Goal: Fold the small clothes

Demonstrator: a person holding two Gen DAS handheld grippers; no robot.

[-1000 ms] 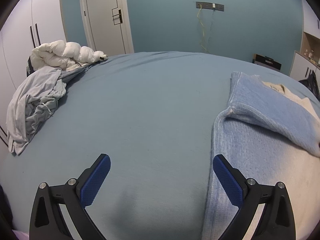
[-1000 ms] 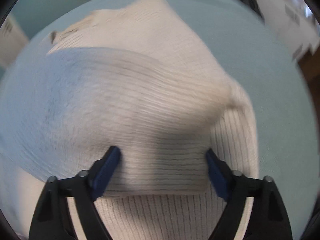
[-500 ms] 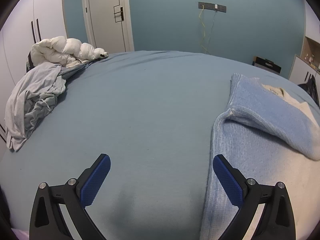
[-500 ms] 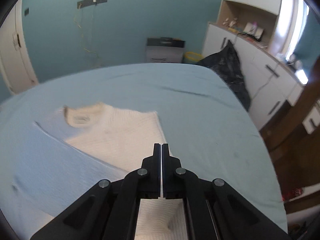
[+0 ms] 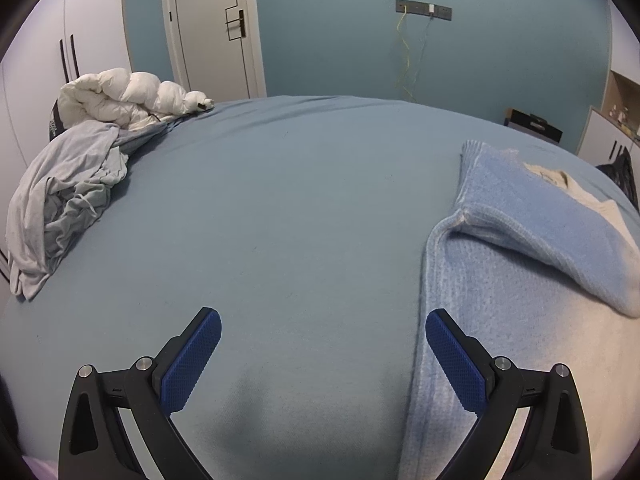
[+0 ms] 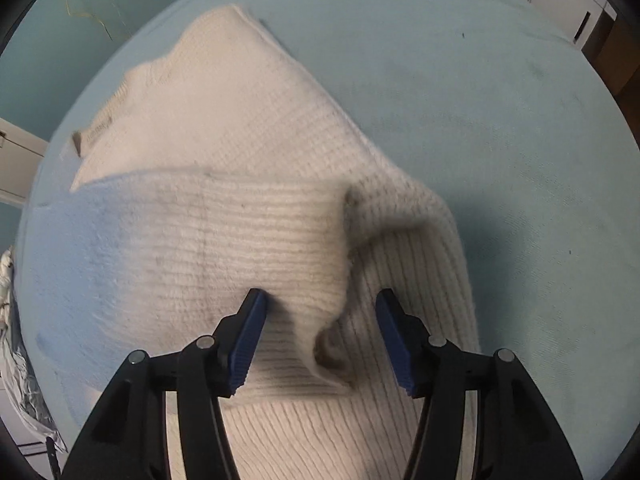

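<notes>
A knitted sweater, blue fading to cream, lies flat on the blue bed (image 5: 300,200). In the left wrist view the sweater (image 5: 520,248) is at the right, one sleeve folded across its body. My left gripper (image 5: 323,320) hovers open over the bare sheet, its right finger at the sweater's left edge. In the right wrist view my right gripper (image 6: 322,300) points steeply down at the sweater (image 6: 240,132). Its jaws are opening, and the cuff end of the folded sleeve (image 6: 200,240) lies loose between them, not pinched.
A crumpled grey garment (image 5: 60,200) and a white duvet (image 5: 128,96) are heaped at the bed's far left corner. A door (image 5: 216,28) and blue wall stand behind. White cabinets (image 5: 616,120) and a black bag (image 5: 620,172) are at the right.
Half a second ago the right gripper was shut and raised, facing the room. Now it points down over the sleeve cuff with jaws apart. The left gripper has not moved.
</notes>
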